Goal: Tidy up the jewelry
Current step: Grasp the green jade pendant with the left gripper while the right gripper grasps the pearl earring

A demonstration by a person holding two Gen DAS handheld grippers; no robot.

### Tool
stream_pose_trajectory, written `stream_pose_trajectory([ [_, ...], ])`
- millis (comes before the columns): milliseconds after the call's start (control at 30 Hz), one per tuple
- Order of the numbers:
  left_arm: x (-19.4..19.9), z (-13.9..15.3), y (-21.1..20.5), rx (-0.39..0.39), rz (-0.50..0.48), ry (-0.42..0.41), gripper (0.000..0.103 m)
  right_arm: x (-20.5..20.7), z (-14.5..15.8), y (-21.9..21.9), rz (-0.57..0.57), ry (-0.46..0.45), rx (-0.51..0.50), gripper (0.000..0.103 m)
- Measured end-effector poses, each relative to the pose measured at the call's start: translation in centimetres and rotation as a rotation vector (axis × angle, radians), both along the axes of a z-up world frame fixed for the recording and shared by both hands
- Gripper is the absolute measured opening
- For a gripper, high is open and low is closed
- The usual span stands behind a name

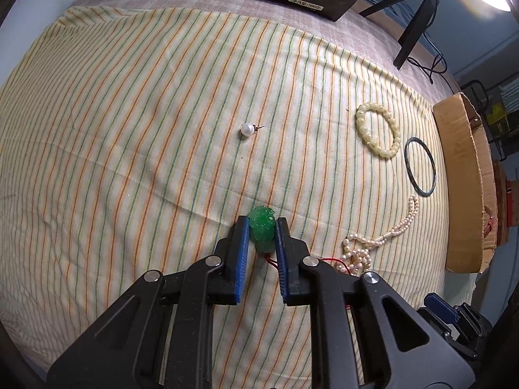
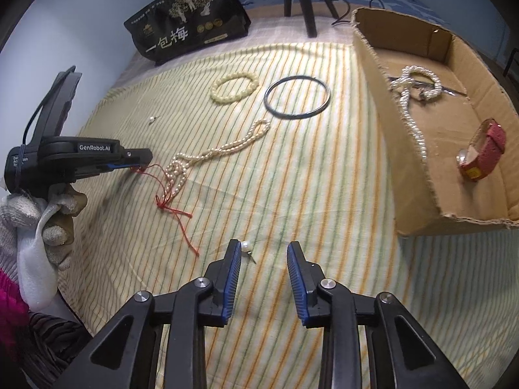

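A carved green pendant on a red cord sits at lower centre, pinched upright. A cream bead bracelet, dark bangle and pearl strand lie at right; a pearl earring mid-frame.

The striped cloth lies open across its left and middle, with only a small white pearl earring on it. Toward the right, a cream beaded bracelet, thin dark bangle and loose pearl strand crowd the way to the brown cardboard box. A black printed bag blocks the far edge.
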State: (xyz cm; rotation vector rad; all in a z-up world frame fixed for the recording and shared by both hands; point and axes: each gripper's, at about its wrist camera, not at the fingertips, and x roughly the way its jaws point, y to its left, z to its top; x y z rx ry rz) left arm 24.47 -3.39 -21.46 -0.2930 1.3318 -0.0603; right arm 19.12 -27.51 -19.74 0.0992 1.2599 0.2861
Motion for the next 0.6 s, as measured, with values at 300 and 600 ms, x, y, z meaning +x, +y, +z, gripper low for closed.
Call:
stream_pose_trajectory([
  [300,0.4,-0.2,-0.6,0.013,-0.01,-0.008,0.014,0.6,-0.9,1.6,0.026,0.01,-0.021,0.024],
  [600,0.4,-0.3,-0.7,0.022,-0.023,-0.017,0.014,1.0,-1.9,3.8,0.07,0.011,-0.113,0.008],
])
